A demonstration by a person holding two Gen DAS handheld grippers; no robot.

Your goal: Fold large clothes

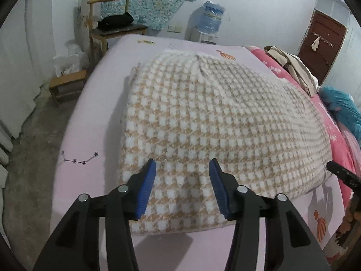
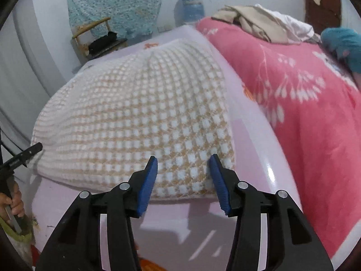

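free: bare sheet (image 1: 94, 117) left of sweater (image 1: 203, 117) | blocked: pink quilt (image 2: 304, 113) right

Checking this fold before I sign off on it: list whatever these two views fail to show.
- Checkered knit garment: underside and sleeves folded out of sight, both views.
- Right gripper: only a tip at the left wrist view's right edge.
- Water jug: blurred, right wrist view.
- Items on the door: too small.

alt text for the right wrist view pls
A checked beige-and-white garment lies folded on a lilac sheet, with the open right gripper over its near edge, nothing between its blue fingers. A pink blanket lies to the right; the left gripper shows at the left edge.
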